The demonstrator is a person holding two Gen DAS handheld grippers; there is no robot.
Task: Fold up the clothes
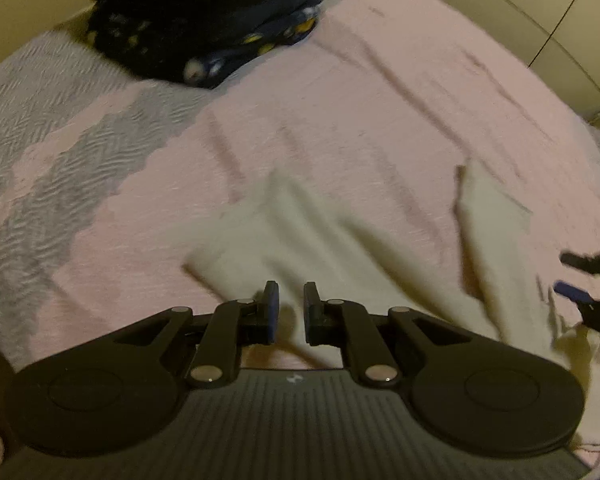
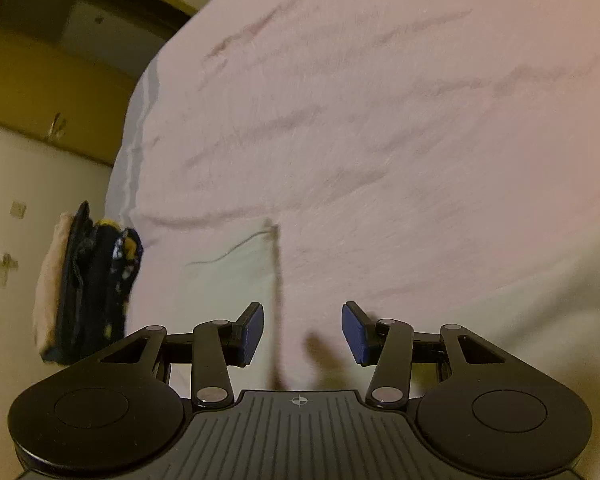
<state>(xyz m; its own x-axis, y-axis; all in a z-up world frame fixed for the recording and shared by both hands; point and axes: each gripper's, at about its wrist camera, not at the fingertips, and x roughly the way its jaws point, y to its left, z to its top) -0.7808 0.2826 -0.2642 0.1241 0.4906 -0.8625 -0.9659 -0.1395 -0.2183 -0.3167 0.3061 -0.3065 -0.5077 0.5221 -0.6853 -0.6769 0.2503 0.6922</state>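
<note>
- Left gripper [image 1: 288, 308]: jaws a little apart, nothing between the pads, hovering just above the near edge of a cream garment [image 1: 340, 248].
- Right gripper [image 2: 302, 334]: jaws spread wide, nothing held. In the left wrist view it shows at the far right edge, over the garment's right side.
- Cream garment lies loose on the pink bedspread [image 1: 340, 100], rumpled: one flap reaches away from the left gripper, and another part stands up as a raised fold [image 1: 480, 208] towards the right. No tidy rectangle. Both views are motion-blurred, so I can't tell what kind of garment it is.
- Right wrist view: pale cloth under and ahead of the right gripper, with a loose thread or cord [image 2: 236, 246] trailing off one corner.
- Stack of dark folded clothes [image 1: 204, 20] sits at the far side of the bed, well apart from the cream piece. The bottom one has a yellow and white print.
- Step, as I judge it: the cream piece is the one being worked, between grasps. Both tools are free and it isn't flat. This fits either laying it out before a fold or regripping partway through one; the frames don't settle which.
- Next move calls for: each gripper closing on an edge or corner, taking one layer only, then tensioning the cloth so the raised fold drops flat.
- Risk: the soft fabric may bunch in the jaws, and the thread could snag.
</note>
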